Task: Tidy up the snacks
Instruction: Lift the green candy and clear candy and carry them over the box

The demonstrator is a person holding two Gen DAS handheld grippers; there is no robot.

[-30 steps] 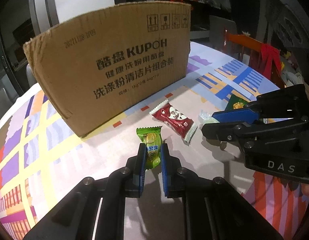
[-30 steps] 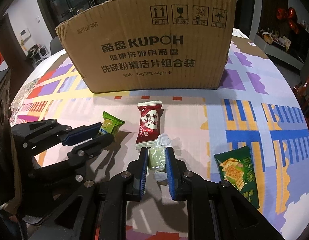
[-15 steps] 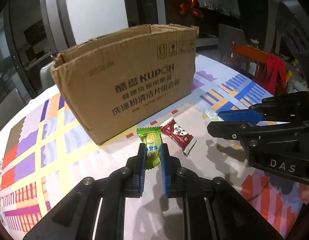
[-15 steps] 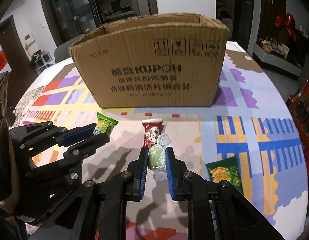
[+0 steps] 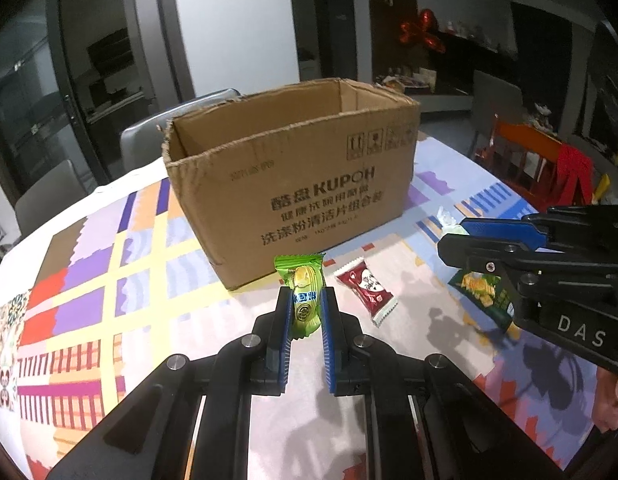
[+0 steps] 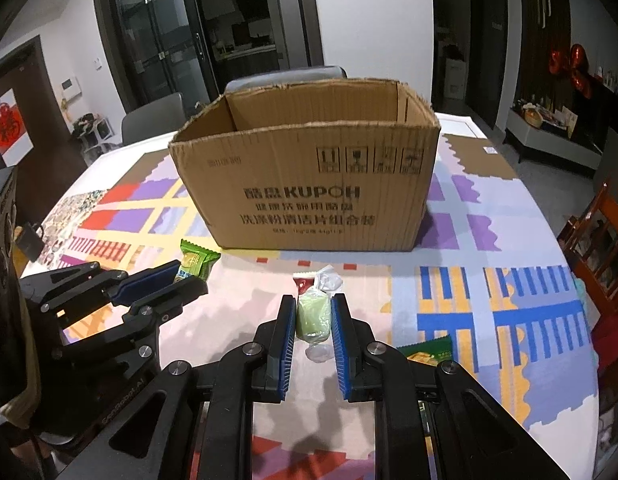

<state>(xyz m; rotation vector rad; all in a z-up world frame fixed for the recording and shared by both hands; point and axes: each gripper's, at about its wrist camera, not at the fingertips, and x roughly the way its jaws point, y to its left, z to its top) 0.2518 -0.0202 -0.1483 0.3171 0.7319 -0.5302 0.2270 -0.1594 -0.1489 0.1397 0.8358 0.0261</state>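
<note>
While both pairs of tongs hang above the table (image 6: 489, 240), each is closed tight on a sweet. The left tongs (image 5: 305, 312) pinch a green-wrapped candy (image 5: 304, 296) between blue pads, the wrapper's crimped top standing up above the fingertips. The right tongs (image 6: 313, 316) clamp a pale green candy (image 6: 313, 316) in a clear twist wrapper, its twisted ends poking out above and below the pads. In the left wrist view the right tongs (image 5: 453, 236) reach in from the right edge, the clear twist showing at their tips; in the right wrist view the left tongs (image 6: 189, 278) come in from the left with the green wrapper at theirs.

Just past the held sweets, a red-wrapped candy (image 5: 366, 288) lies flat on the patterned tablecloth, and a dark green cracker packet (image 5: 483, 294) lies to its right, partly hidden under the right tongs.

Farther on, an open brown cardboard box (image 6: 309, 192) with printed lettering stands upright on the table, its top flaps gone; what can be seen of its inside looks bare. Behind it, grey chairs (image 6: 153, 116) stand at the table's far edge.
</note>
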